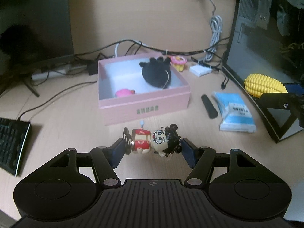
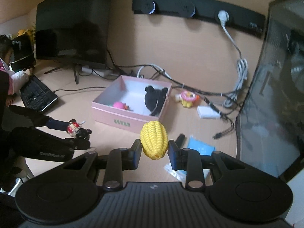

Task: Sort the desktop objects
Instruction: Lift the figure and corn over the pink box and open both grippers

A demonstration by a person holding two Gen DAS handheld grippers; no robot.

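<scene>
Nearest the left wrist camera, a small doll figure (image 1: 154, 142) is being pinched lengthwise by the left tongs (image 1: 153, 149), one pad at its base and the other against its dark hair. In the right wrist view, a yellow toy corn cob (image 2: 153, 139) is being pinched across its middle by the right tongs (image 2: 154, 152); both toys are being held clear of the worktop (image 1: 76, 117).

Just beyond, the pink box (image 1: 144, 106) is standing open, with a black plush (image 1: 156, 72) and a pink toy (image 1: 124, 92) lying inside. A tissue packet (image 1: 235, 112) and a black stick (image 1: 209, 106) are lying to its right, and a flower toy (image 1: 177, 61) behind it.

A slip is being risked: the doll is being gripped by narrow ends, so it may be twisted out. With both tongs being aimed at one box, a collision may be caused, or the corn dropped short against the near wall.
</scene>
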